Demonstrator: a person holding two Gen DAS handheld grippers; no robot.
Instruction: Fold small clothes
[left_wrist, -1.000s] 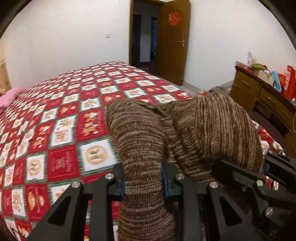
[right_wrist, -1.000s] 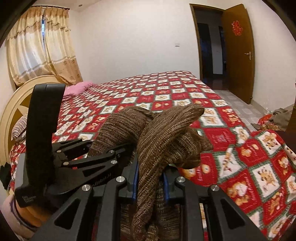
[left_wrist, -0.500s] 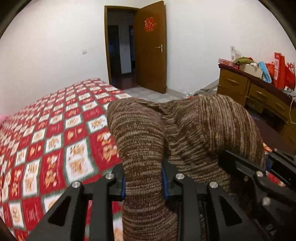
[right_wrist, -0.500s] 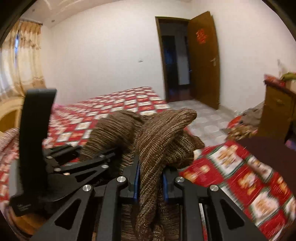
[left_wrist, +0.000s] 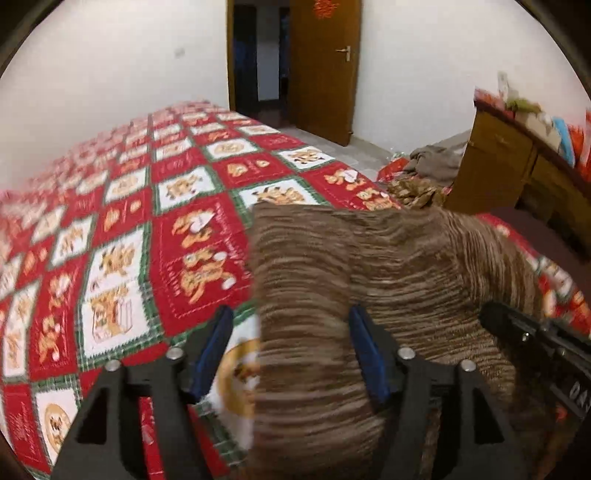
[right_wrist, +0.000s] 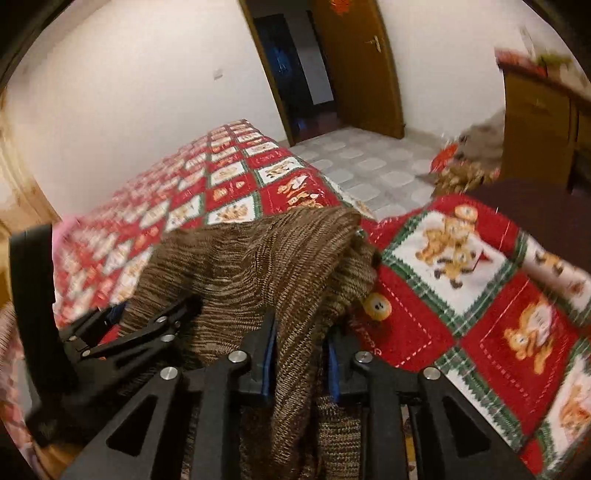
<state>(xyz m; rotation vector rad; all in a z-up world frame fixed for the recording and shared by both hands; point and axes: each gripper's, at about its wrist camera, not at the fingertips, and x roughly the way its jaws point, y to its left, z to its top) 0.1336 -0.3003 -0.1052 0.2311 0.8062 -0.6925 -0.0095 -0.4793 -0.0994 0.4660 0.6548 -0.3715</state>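
Note:
A brown striped knit garment (left_wrist: 369, 280) hangs in a bunch over the red patterned bedspread (left_wrist: 155, 221). My left gripper (left_wrist: 291, 339) is open: its blue pads stand wide apart, and the knit lies between them against the right pad only. My right gripper (right_wrist: 301, 350) is shut on a fold of the same garment (right_wrist: 258, 258), which drapes over and down between its fingers. The left gripper shows at the left of the right wrist view (right_wrist: 122, 328), beside the knit. The right gripper's body shows at the right edge of the left wrist view (left_wrist: 535, 339).
The bed's corner (right_wrist: 461, 236) lies close on the right. Beyond it is tiled floor (right_wrist: 369, 166), a pile of clothes and bags (left_wrist: 424, 173), a wooden dresser (left_wrist: 517, 173) and an open door (left_wrist: 321, 66). A pink pillow (right_wrist: 64, 229) lies far left.
My left gripper has opened and let go of the knit. Both grippers have tilted down toward the bedspread and swung toward the bed's corner. The right gripper still holds its fold.

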